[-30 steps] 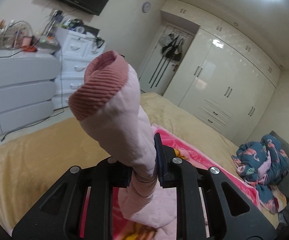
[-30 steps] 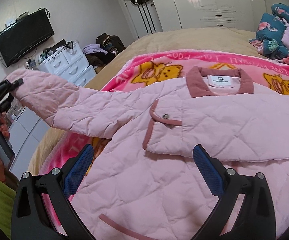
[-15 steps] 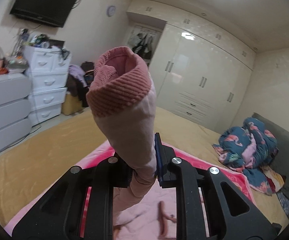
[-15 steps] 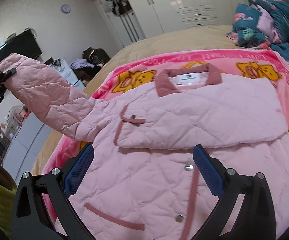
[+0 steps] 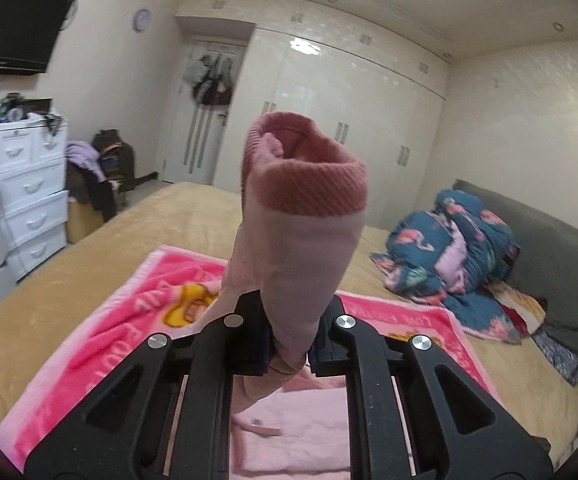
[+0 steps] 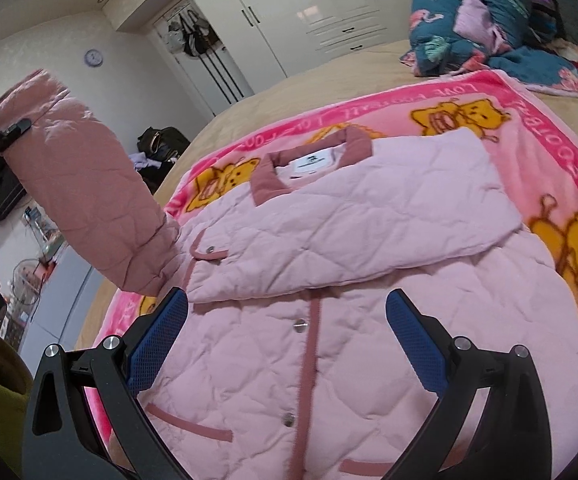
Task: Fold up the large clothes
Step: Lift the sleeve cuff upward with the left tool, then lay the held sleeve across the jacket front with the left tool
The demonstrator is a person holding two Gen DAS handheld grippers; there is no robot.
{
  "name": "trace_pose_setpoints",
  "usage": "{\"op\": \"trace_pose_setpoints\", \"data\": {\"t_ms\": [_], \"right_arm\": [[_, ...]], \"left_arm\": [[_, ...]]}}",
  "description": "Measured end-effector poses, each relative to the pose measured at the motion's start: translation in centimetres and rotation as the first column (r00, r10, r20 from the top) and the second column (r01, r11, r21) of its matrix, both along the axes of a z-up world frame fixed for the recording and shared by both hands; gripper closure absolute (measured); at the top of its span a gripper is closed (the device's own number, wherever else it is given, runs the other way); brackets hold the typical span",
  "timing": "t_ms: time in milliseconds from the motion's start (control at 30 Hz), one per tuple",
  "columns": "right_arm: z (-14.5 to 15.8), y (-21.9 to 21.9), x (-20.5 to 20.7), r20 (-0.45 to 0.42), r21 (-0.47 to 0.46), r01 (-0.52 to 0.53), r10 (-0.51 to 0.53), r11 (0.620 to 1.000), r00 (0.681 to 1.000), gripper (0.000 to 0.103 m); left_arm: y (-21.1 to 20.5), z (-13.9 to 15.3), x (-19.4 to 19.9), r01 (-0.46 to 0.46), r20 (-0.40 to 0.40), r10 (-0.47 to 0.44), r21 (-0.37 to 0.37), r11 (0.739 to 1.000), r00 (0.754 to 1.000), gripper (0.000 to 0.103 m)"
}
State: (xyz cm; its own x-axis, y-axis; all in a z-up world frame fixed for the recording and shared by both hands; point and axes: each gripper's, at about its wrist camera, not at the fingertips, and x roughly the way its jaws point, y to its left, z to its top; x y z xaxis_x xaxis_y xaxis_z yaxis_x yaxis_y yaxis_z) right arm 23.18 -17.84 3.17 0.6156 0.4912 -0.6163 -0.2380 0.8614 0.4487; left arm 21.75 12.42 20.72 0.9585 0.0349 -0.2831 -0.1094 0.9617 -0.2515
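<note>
Left gripper (image 5: 291, 350): clamped tight on sleeve (image 5: 297, 240) below cuff (image 5: 309, 176). Lay sleeve flat across jacket (image 6: 329, 300), beneath grippers on blanket (image 6: 469, 96), matching folded sleeve (image 6: 349, 232). Right gripper (image 6: 287, 338): wide open, empty, above front placket. Hidden: pads, jacket hem, sleeve landing zone. Bed (image 5: 89, 264) beyond.
</note>
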Motion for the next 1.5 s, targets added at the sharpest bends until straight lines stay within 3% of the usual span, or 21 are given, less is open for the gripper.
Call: {"op": "trace_pose_setpoints", "data": {"t_ms": [567, 867, 1100, 1233, 1367, 1433, 1500], "right_arm": [[-1.2, -7.9, 0.5, -0.023, 0.04, 0.154, -0.153, 0.987, 0.988, 0.004], [-2.4, -10.0, 0.7, -0.054, 0.051, 0.2, -0.197, 0.978, 0.979, 0.004], [-3.0, -11.9, 0.6, -0.076, 0.066, 0.253, -0.248, 0.965, 0.966, 0.004], [-3.5, -12.8, 0.6, -0.09, 0.072, 0.278, -0.271, 0.958, 0.958, 0.004], [-3.7, -13.5, 0.5, -0.101, 0.065, 0.298, -0.291, 0.952, 0.951, 0.004], [-3.8, -13.9, 0.5, -0.107, 0.069, 0.308, -0.3, 0.949, 0.948, 0.004], [-3.9, -14.2, 0.5, -0.11, 0.066, 0.318, -0.31, 0.946, 0.944, 0.004]], "left_arm": [[-10.3, -4.5, 4.9, 0.179, -0.113, -0.17, 0.075, 0.981, 0.979, 0.098], [-13.9, -8.2, 6.3, 0.27, -0.191, -0.254, 0.063, 0.961, 0.948, 0.098], [-17.5, -13.9, 7.4, 0.336, -0.306, -0.299, 0.073, 0.939, 0.904, 0.096], [-19.9, -17.6, 7.5, 0.381, -0.389, -0.314, 0.109, 0.918, 0.866, 0.092], [-21.8, -20.8, 7.6, 0.426, -0.476, -0.315, 0.144, 0.893, 0.821, 0.084], [-22.4, -21.8, 7.3, 0.447, -0.506, -0.322, 0.146, 0.882, 0.8, 0.072], [-22.6, -22.8, 7.0, 0.471, -0.539, -0.329, 0.147, 0.87, 0.776, 0.068]]}}
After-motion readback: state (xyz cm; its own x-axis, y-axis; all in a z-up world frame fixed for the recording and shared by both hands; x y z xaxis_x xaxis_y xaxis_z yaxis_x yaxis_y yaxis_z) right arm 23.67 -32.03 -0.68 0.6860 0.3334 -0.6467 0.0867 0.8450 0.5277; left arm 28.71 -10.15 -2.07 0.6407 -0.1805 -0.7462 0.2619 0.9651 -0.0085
